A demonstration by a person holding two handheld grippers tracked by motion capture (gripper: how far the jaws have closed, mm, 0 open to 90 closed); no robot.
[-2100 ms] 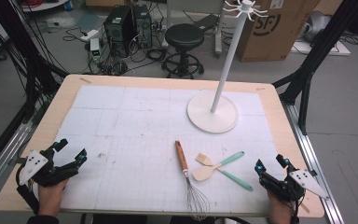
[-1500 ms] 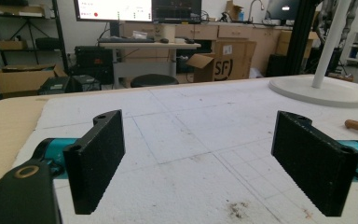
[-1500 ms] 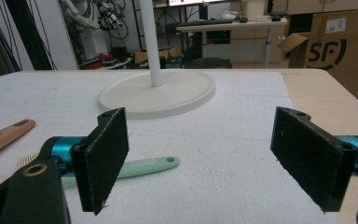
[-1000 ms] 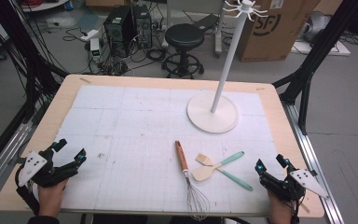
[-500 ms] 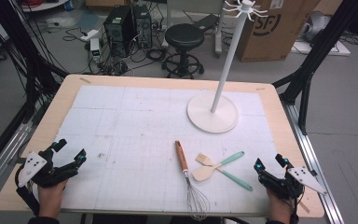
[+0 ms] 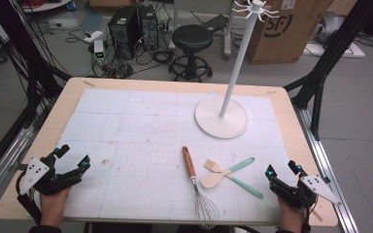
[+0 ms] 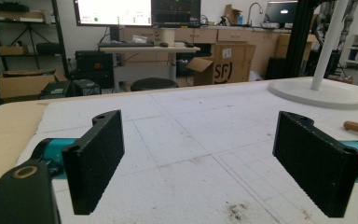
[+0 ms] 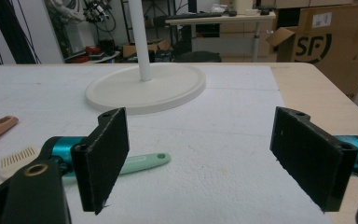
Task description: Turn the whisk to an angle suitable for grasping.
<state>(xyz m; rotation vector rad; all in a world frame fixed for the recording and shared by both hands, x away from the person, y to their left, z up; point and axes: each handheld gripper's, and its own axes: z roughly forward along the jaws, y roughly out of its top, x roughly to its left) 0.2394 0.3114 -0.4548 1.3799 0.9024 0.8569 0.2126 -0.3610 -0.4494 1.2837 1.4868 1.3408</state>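
Both grippers sit low at the near edge of the worktop (image 6: 39,141), each held in a hand and each with its jaws spread wide and nothing between them. The left gripper (image 6: 73,158) is at the near left corner, over the white gridded mat (image 6: 141,126) that covers most of the wooden top; in the left gripper view its two black pads (image 7: 95,163) stand well apart above bare, slightly smudged mat. The right gripper (image 6: 282,171) is at the near right, just right of the utensils, and in the right gripper view its pads (image 8: 103,156) frame an open stretch of mat. The things nearest to it lie in the near middle of the mat: a whisk (image 6: 196,189) with a brown wooden handle pointing far and its wire head toward the near edge, and just to its right two spatulas with mint-green handles lying crossed, a wooden-bladed spatula (image 6: 213,179) whose handle runs up to the right and a second spatula (image 6: 243,187) running down to the right toward the right gripper. The whisk and the spatulas lie near each other, apart from both grippers. Farther back on the right stands a white hook stand (image 6: 222,119), its round base flat on the mat and its pole upright.
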